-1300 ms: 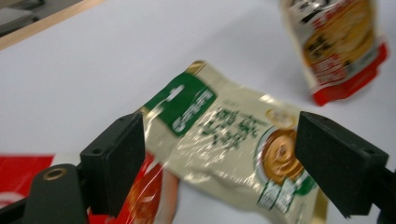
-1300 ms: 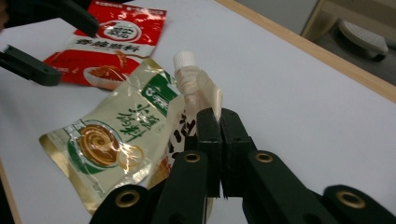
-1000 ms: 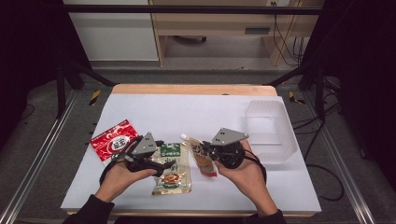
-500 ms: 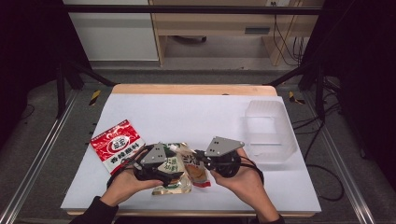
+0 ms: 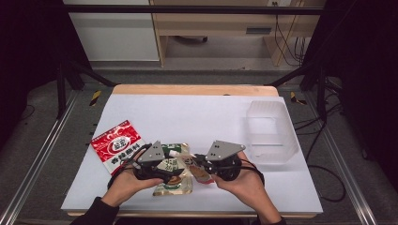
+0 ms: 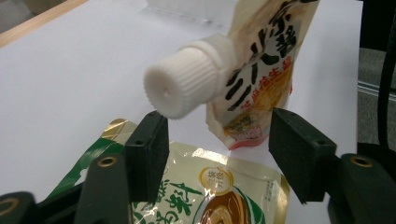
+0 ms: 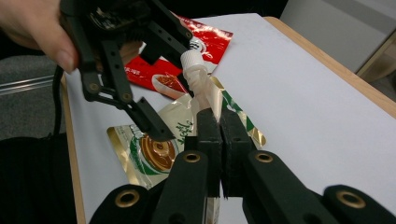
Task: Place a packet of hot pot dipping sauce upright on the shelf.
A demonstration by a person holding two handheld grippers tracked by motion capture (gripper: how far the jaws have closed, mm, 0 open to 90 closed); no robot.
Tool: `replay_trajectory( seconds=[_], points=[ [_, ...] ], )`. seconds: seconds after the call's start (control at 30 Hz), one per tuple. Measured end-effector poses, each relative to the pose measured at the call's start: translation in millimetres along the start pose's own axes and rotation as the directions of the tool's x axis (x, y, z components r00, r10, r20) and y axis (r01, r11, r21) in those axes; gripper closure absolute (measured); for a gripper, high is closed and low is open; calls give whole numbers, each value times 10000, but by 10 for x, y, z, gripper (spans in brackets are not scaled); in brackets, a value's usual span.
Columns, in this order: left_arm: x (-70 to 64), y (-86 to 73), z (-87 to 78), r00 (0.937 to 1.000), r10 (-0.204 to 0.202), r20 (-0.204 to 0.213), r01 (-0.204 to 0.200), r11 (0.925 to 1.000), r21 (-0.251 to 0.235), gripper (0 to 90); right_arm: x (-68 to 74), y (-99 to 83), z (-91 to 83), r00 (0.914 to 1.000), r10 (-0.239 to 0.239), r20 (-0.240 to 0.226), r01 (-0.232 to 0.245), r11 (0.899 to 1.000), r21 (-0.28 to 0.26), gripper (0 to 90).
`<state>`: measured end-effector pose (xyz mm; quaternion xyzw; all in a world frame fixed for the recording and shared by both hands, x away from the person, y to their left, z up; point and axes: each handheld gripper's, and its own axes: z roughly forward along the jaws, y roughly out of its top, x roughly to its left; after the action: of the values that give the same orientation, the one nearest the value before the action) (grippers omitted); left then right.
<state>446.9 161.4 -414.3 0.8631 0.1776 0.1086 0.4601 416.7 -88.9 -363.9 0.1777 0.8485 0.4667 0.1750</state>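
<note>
Right tool (image 7: pixel 219 135) has its jaws pressed together on the spouted pouch (image 6: pixel 261 74), pinching the flat film just below the spout and holding it up off the worktop (image 5: pixel 206 117). Pouch hangs near the front edge, between the two hands; its white ribbed cap (image 6: pixel 184 88) points toward the left tool (image 6: pixel 219 140). Left tool spread wide, jaws either side of the cap but apart from it; cap sits just above the nearer jaw, not gripped. Beneath both tools a green-and-gold sachet (image 5: pixel 171 180) lies flat on the worktop. A red sachet (image 5: pixel 115 145) lies flat to the left of it, near the left hand (image 5: pixel 124 185). Clear plastic tub (image 5: pixel 270 131) stands well apart at the right side of the worktop. Right hand (image 5: pixel 244 183) holds its tool low, near the front edge
</note>
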Motion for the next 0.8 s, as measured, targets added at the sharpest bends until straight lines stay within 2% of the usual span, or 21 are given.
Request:
replay_trajectory(
  seconds=[0.13, 0.23, 0.37, 0.53, 0.63, 0.7, 0.8],
  points=[
    [14, 12, 51, 9993, -142, 350, 147, 9998, -148, 488, 11, -3, 2, 9999, -38, -120, 38, 10000, -14, 890],
    [30, 28, 93, 9990, -232, 370, 244, 9991, -336, 599, 29, 2, 9, 9998, -68, -209, 68, 10000, -14, 889],
    [34, 31, 117, 9982, -241, 543, 260, 9991, -341, 738, 29, 3, 1, 9999, -56, -142, 57, 10000, 71, 887],
    [39, 62, 133, 9962, -536, 692, 563, 9977, -376, 879, -25, -11, -60, 9999, 61, 134, -65, 9994, 327, 878],
    [-8, 122, 159, 9977, -459, 505, 472, 9986, -233, 900, -71, -20, -107, 9998, 100, 179, -109, 9986, 522, 872],
    [-32, 177, 162, 9992, -235, 326, 238, 9997, -86, 900, -94, -23, -140, 9998, 16, 205, -31, 9973, 733, 864],
    [-39, 254, 164, 9997, -170, 195, 171, 9998, -61, 900, -129, -33, -197, 9997, -154, 210, 132, 9948, 1012, 846]
  ],
)
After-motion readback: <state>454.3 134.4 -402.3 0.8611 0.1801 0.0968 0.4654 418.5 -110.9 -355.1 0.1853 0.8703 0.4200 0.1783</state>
